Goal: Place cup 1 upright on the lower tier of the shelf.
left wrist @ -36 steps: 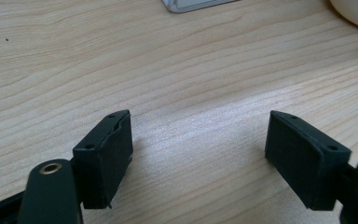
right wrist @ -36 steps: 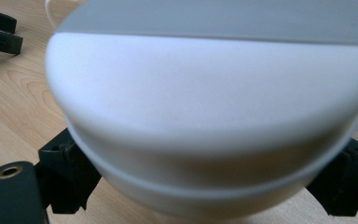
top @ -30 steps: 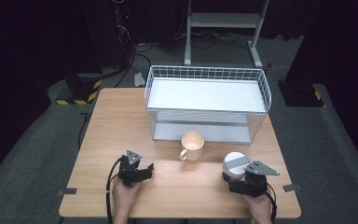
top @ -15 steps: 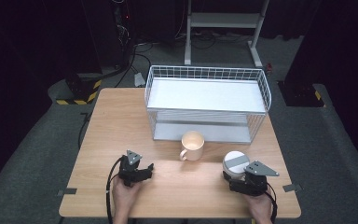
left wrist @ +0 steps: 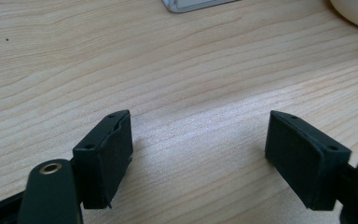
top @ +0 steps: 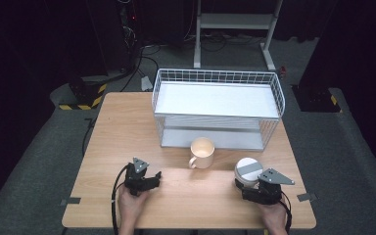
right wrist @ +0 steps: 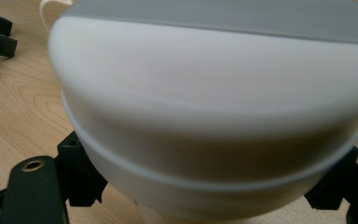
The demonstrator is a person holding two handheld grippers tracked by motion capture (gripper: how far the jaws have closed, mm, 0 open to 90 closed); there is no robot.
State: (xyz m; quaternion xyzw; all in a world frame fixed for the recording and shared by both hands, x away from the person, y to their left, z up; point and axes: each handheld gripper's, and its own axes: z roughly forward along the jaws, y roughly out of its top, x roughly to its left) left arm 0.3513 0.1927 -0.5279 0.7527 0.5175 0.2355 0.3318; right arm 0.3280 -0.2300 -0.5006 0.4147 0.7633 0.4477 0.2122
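On the tabletop (top: 127,127), just right of the cream mug (top: 202,152), the right claw (top: 242,184) has just been closing and now clamps the white lidded container (top: 248,170), not yet lifted, while the left claw (top: 154,177), jaws apart, holds nothing.

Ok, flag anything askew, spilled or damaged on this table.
Nothing stands out. The cream ceramic mug stands upright and unspilled before the white wire shelf rack, and the white round lidded container sits level between the right claw's jaws.
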